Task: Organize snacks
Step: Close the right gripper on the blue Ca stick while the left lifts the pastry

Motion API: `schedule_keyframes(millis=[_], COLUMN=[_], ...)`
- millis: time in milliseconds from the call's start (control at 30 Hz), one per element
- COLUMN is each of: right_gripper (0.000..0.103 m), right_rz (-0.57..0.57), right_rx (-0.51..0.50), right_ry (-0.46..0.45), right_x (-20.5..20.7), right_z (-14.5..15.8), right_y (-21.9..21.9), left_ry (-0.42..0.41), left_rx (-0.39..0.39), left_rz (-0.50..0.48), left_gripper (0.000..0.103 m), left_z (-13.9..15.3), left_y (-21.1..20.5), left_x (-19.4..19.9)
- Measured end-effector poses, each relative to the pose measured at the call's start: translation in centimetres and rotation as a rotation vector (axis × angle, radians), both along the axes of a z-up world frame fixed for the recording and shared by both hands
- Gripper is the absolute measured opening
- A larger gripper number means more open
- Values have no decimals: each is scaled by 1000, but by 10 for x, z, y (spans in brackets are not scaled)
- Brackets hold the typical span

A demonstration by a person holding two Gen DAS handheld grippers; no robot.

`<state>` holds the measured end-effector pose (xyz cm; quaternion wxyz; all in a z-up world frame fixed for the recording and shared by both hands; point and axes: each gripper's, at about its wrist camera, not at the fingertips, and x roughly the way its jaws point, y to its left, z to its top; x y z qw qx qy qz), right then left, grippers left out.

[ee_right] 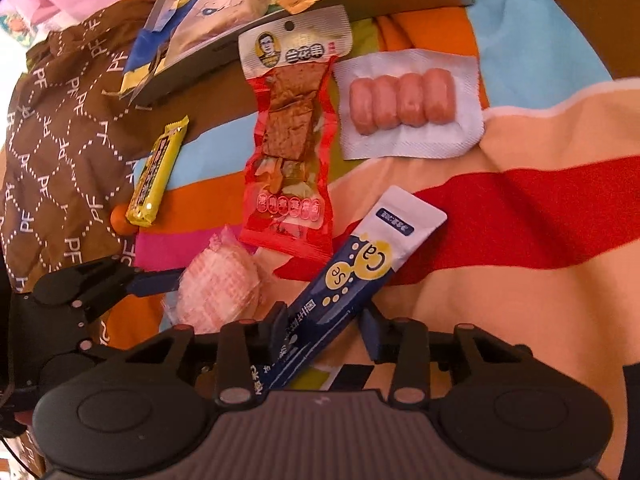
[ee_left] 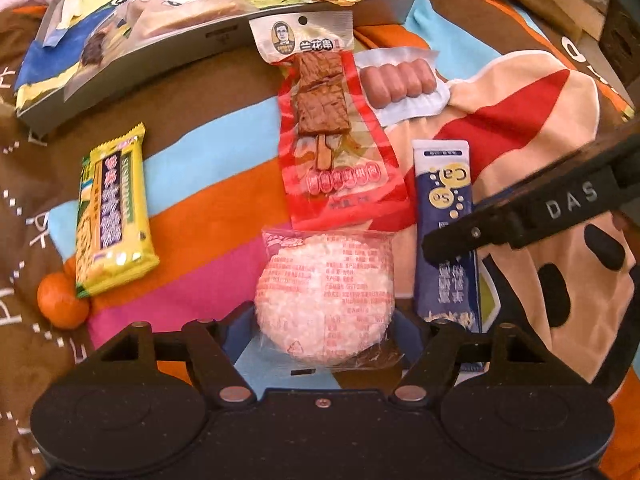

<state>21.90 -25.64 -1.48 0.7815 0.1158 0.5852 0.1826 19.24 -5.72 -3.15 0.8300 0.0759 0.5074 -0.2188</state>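
"Ca" lettering on blue sachet (ee_right: 360, 276)

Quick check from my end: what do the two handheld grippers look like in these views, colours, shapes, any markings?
Both are matte black, with two round discs on the body and angled linkage bars pinned by silver rivets. The left gripper has dark blue fingers. The right gripper has a ribbed grey centre panel; its arm bears raised "DAS" lettering in the left wrist view. No cables or sleeves show clearly.

Left gripper (ee_left: 324, 332): jaws spread wide, pointed toward 12 o'clock. Right gripper (ee_right: 326, 328): jaws parted, at its 3 o'clock.
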Motion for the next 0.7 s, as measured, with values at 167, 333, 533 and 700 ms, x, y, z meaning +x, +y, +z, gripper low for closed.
schedule_keyframes(millis=[167, 333, 533, 700], right_gripper=[33, 25, 18, 12], right_rz=[-14, -11, -9, 12], right_rx=[15, 39, 65, 65], right_ry=[-5, -23, -35, -88], right_x=[-1, -2, -3, -4], right_z=[-1, 2, 7, 18], right_y=[0, -1, -1, 4], left_ry=[-6, -48, -88, -128], left_rx=[6, 10, -25, -43], left_rz=[52, 54, 50, 76], left_gripper=[74, 73, 73, 73], left_z=[-2, 0, 4, 12], left_y=[-3, -2, 5, 13], left_x=[8, 1, -14, -21])
